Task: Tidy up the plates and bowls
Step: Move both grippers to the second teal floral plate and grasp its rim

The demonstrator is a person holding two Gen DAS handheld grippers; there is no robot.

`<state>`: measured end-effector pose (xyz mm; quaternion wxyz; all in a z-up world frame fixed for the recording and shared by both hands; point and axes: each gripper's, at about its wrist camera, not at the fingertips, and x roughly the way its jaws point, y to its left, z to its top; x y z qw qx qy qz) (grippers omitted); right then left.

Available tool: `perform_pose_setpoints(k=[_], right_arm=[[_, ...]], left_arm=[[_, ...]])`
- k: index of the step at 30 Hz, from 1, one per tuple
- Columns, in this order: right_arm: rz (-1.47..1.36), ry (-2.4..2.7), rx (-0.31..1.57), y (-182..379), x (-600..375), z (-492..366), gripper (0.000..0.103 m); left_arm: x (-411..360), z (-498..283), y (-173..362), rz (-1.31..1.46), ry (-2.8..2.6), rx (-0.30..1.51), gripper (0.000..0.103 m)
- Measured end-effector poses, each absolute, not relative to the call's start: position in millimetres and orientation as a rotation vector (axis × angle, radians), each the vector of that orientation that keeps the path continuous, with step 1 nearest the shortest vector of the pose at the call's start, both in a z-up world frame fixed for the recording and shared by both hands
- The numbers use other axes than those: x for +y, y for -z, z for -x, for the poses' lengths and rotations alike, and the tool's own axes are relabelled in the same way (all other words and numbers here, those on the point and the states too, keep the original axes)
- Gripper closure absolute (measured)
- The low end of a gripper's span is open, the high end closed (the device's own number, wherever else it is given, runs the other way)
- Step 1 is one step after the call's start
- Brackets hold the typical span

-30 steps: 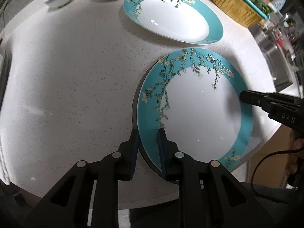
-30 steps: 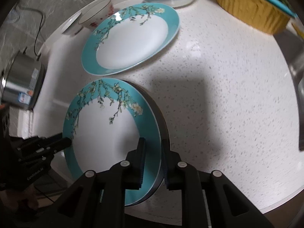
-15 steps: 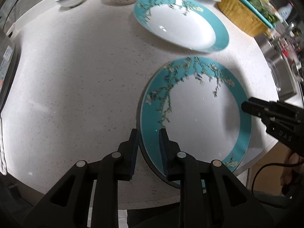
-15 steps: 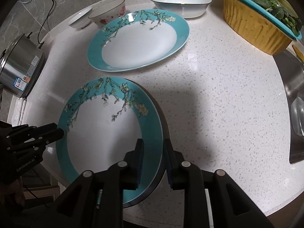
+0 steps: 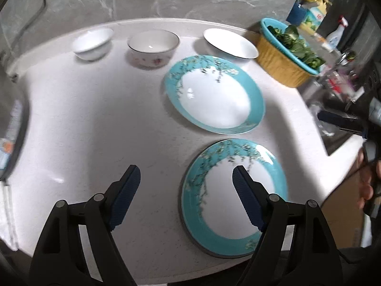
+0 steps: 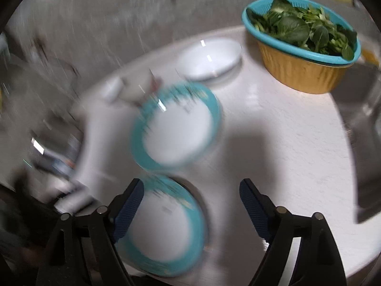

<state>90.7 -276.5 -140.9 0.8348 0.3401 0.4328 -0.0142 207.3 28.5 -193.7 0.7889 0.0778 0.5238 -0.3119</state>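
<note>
Lying flat, teal-rimmed blossom plate (image 5: 234, 200)

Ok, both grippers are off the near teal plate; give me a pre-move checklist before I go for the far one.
1. Left gripper open, empty: ok.
2. Right gripper open, empty: ok.
3. Near teal-rimmed floral plate flat on the white speckled counter: ok; it sits close to the counter edge.
4. Far teal-rimmed floral plate unobstructed: ok.
5. White oval dish and yellow basket of greens apart from it: ok.
6. Right wrist view sharp: not ok, blurred.
</note>
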Motion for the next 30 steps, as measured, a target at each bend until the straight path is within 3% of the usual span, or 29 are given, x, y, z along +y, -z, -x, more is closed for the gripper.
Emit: perform_pose_setpoints(k=[2, 16, 21, 30], right_arm=[[-0.768, 0.042, 0.838, 132, -283, -88, 0.0], [-0.629, 0.122, 0.973, 151, -308, -155, 0.0], [-0.733, 0.047, 1.023, 187, -328, -185, 0.017], [-0.794, -0.014, 1.103, 235, -336, -204, 0.027]], left_arm=[[34, -224, 200, -0.106, 0.702, 1.187, 0.024], [4, -344, 208, -0.094, 0.665, 1.208, 0.024], [-21, -368, 232, -0.112, 0.662, 1.244, 0.024], [-62, -371, 267, -0.155, 0.688, 1.302, 0.026]])
